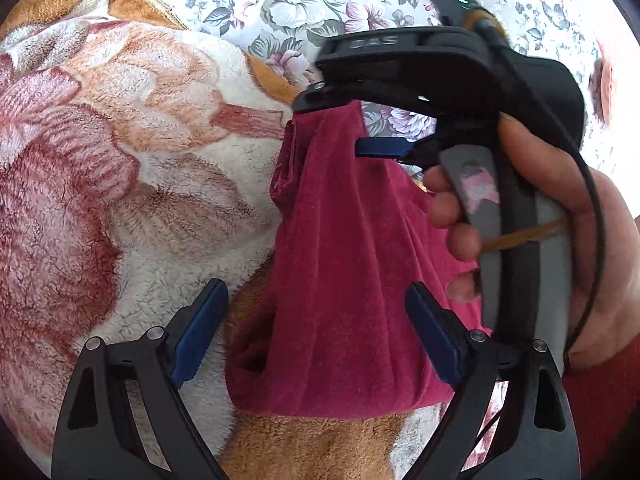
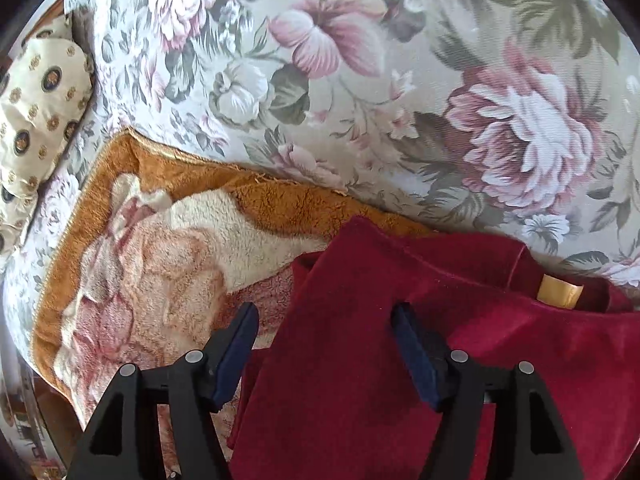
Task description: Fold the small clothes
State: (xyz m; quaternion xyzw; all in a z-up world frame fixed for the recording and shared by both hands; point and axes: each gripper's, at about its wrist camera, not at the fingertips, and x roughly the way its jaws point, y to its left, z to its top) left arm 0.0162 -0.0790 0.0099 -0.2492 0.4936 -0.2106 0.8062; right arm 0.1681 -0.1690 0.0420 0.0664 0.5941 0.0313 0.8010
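From the left wrist, the left gripper (image 1: 316, 332) gapes wide over the red garment (image 1: 340, 280) on the blanket (image 1: 120, 160), while the right gripper (image 1: 384, 128), in a hand (image 1: 592, 240), looks spread above the far edge. Over the right wrist, its jaws stand apart, pinching nothing, and only here a gold label (image 2: 560, 292) shows; with both released, the fold could slump open.

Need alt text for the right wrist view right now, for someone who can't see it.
The right gripper hangs open over a dark red garment with a gold neck label, lying on a fleecy orange and cream blanket. Behind is a floral bedspread, with a patterned pillow far left.
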